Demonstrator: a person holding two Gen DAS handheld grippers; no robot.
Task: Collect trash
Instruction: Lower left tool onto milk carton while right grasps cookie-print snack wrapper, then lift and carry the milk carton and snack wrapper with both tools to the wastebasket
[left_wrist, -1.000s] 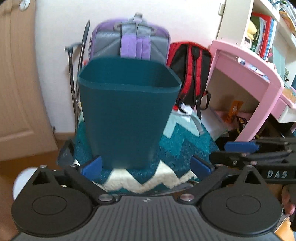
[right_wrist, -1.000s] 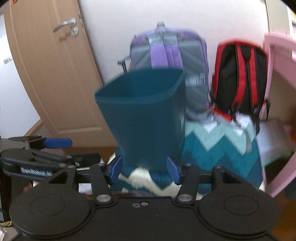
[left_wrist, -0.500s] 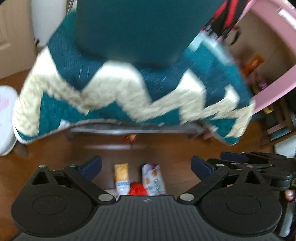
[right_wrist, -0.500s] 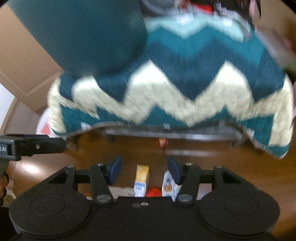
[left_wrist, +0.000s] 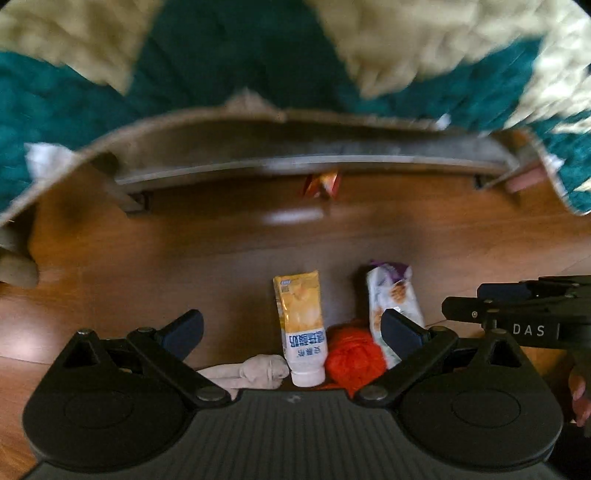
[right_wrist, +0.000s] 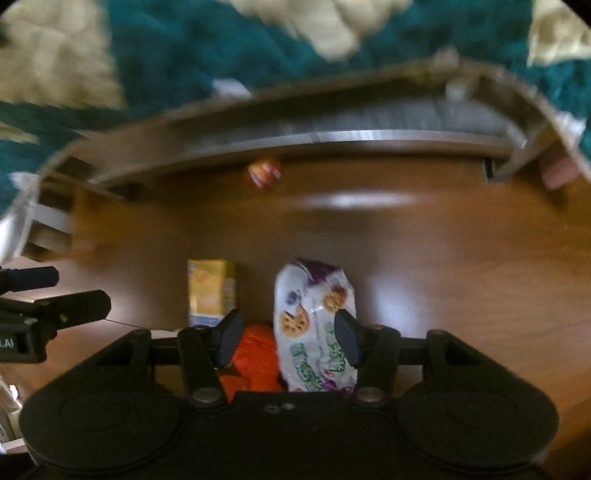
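Observation:
Trash lies on the wooden floor below me. A yellow tube (left_wrist: 301, 325) lies beside a crumpled red wrapper (left_wrist: 351, 356), a white cookie packet (left_wrist: 393, 306) and a beige crumpled tissue (left_wrist: 255, 371). My left gripper (left_wrist: 291, 328) is open and empty above them. My right gripper (right_wrist: 288, 341) is open over the cookie packet (right_wrist: 314, 325), with the red wrapper (right_wrist: 255, 356) and the yellow tube (right_wrist: 210, 291) to its left. A small orange wrapper (left_wrist: 321, 182) lies under the bench; it also shows in the right wrist view (right_wrist: 264, 173).
A low bench with a grey frame (left_wrist: 295, 158) stands ahead, draped with a teal and cream zigzag blanket (left_wrist: 221, 55). The right gripper's body (left_wrist: 524, 321) shows at the right of the left wrist view. Brown floor (right_wrist: 461, 258) lies around the trash.
Both cameras have tilted down from the teal bin on the bench to the floor. The trash items now lie near both grippers. Both grippers stay open.

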